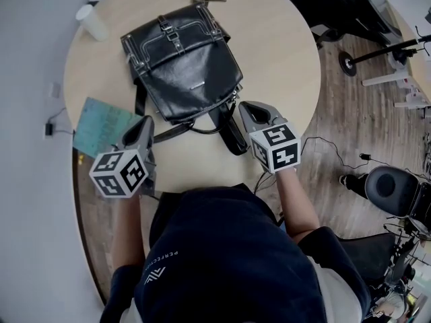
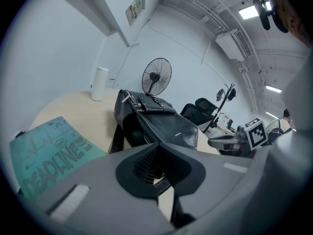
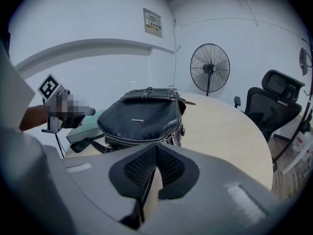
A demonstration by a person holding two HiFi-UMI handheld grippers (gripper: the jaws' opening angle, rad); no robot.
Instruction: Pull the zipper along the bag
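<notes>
A black leather satchel is lying flap-up in the upper middle of the head view, on the round pale wooden worktop. Silver buckles are fastening its flap, and its straps are trailing toward the lower edge. A zipper is running along its near side. Its small metal label is too small to read. A teal booklet at left is showing "DEADLINE". The left hand-held gripper and right hand-held gripper are both sitting pressed together, pinching nothing, just beside the satchel's near corners.
</notes>
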